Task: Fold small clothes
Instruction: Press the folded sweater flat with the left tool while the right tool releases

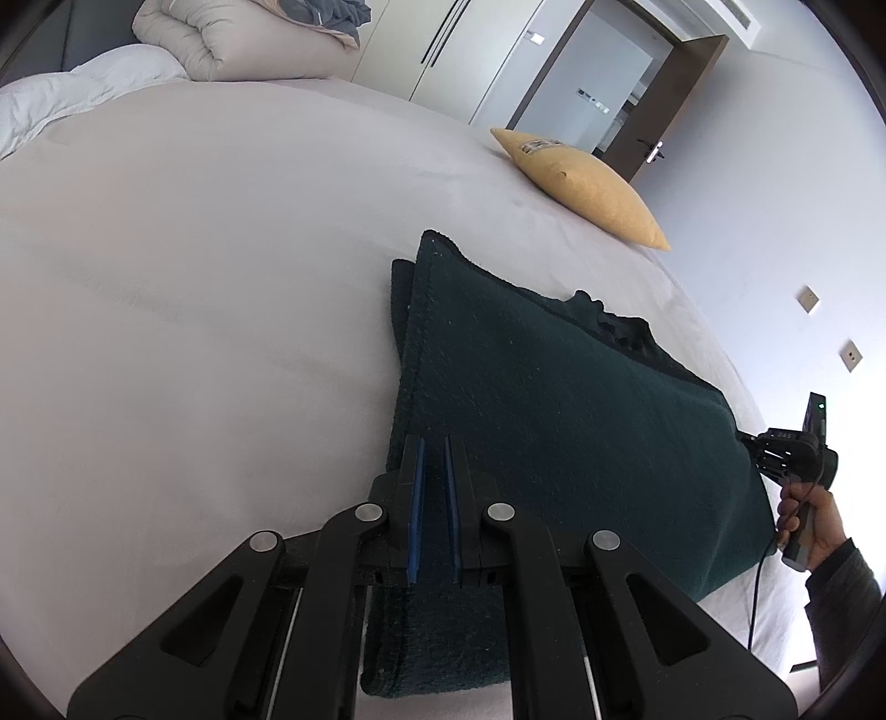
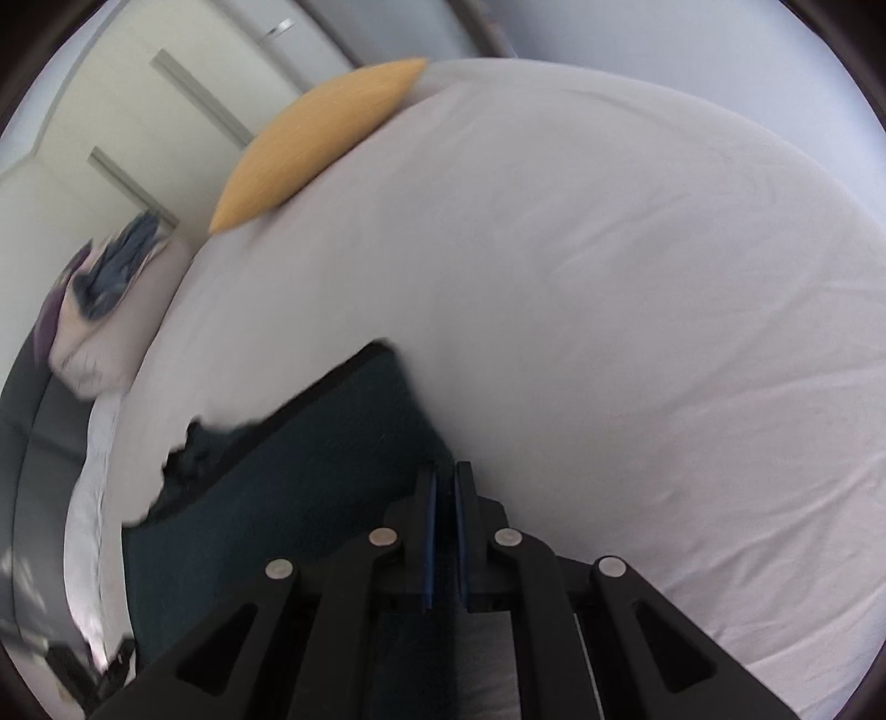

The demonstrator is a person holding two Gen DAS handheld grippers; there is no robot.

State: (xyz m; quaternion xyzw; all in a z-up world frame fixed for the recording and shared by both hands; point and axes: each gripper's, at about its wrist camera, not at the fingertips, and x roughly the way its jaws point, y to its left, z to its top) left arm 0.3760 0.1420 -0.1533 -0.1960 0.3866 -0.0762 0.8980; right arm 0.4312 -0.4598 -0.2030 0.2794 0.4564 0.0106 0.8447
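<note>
**Both my grippers pinching the dark cloth on the bed**

At the far left of my left wrist view, a white duvet [image 1: 83, 83] is lying bunched at the bed's edge, with a rolled cream quilt [image 1: 232, 44] just beyond it and some grey clothing [image 1: 332, 14] sitting on top. The bed [image 1: 194, 277] is spreading wide and pale under everything. My left gripper [image 1: 434, 498] is pointing down at the near edge of the dark green cloth [image 1: 554, 415]; its blue pads [image 1: 416, 498] are standing close together with the cloth's edge clamped between them. The cloth is lying on the bed in doubled layers, one corner reaching away from me. Beyond it, a yellow cushion [image 1: 587, 183] is resting near the bed's far edge, well apart from the cloth. At the far right, a hand [image 1: 808, 526] is gripping my right gripper [image 1: 745, 443], whose tip is meeting the cloth's right corner.

In my right wrist view, which is blurred, the cloth is filling the lower left, the cushion is lying at the upper left, and my right gripper's pads are nearly together, nipping the cloth's edge
</note>
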